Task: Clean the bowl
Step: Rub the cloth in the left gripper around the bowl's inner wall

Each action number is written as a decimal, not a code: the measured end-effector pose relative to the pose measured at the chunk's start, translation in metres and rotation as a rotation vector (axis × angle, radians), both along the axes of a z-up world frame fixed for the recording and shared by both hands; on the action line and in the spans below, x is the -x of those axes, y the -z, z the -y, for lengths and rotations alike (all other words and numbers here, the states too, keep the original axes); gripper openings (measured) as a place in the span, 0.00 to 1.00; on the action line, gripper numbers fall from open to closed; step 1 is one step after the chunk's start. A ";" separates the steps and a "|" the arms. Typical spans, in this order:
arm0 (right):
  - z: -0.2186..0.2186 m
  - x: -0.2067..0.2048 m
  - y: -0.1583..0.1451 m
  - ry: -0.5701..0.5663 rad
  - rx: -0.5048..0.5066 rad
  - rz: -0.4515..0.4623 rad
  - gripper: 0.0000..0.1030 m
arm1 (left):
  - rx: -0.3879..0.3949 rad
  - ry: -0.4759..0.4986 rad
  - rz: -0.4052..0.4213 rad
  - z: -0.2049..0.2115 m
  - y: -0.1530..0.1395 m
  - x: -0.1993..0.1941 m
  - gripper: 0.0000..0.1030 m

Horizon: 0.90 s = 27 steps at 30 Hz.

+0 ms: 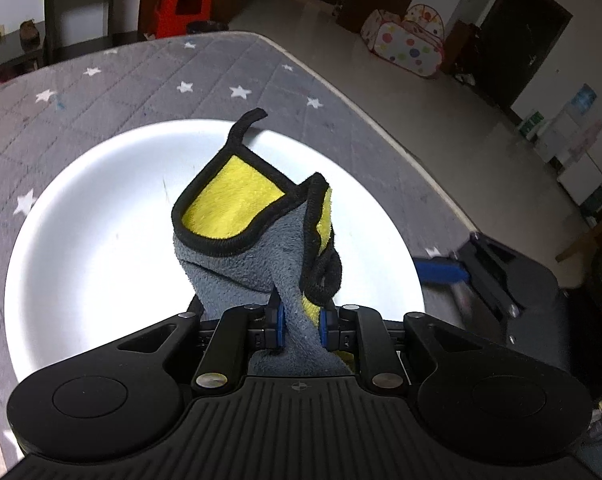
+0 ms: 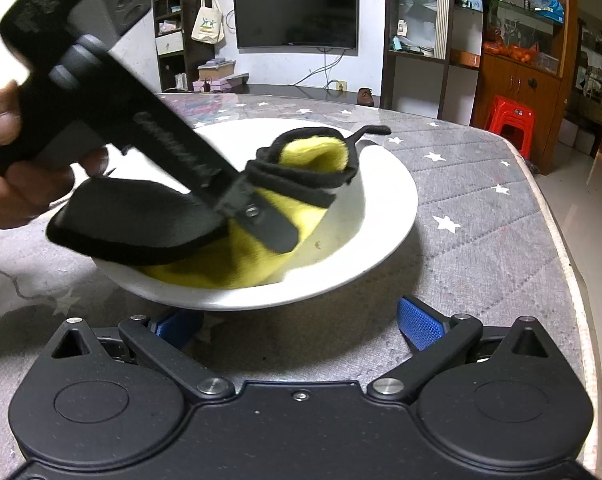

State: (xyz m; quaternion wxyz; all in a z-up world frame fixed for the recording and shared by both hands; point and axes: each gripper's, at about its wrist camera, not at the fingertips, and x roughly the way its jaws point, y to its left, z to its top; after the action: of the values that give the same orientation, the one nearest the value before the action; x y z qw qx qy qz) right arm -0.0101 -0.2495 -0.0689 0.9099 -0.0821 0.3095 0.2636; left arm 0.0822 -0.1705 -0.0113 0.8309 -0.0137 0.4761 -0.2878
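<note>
Wiping bowl (image 2: 385,216) interior
Left gripper (image 1: 301,326) clamped on cloth (image 1: 237,208); right gripper (image 2: 301,320) jaws apart, bracing rim near table (image 2: 501,240) edge.

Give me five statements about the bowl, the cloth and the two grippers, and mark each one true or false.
1. The left gripper is shut on the cloth. True.
2. The cloth is red and white. False: it is yellow and grey with black edging.
3. The right gripper is clamped on the bowl. False: its blue pads stand wide apart, with the bowl's near rim above the gap between them; whether either touches the bowl cannot be told.
4. The cloth reaches down inside the white bowl. True.
5. The bowl stands on a bare wooden table. False: it stands on a grey quilted cover with white stars.
</note>
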 end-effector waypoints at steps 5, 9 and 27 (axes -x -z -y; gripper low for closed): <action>0.001 -0.001 0.000 0.000 0.000 0.000 1.00 | 0.005 0.054 -0.026 0.004 -0.002 0.010 0.16; 0.001 -0.001 0.000 0.000 -0.001 0.000 1.00 | 0.005 0.069 -0.025 0.014 -0.001 0.004 0.16; 0.001 -0.003 0.000 0.000 -0.005 -0.002 1.00 | -0.009 0.011 0.029 0.023 0.005 -0.057 0.17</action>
State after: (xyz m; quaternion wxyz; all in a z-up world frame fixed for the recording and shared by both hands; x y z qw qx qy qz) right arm -0.0072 -0.2508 -0.0691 0.9097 -0.0796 0.3100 0.2645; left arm 0.1391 -0.1934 -0.0161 0.8362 -0.0033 0.4653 -0.2904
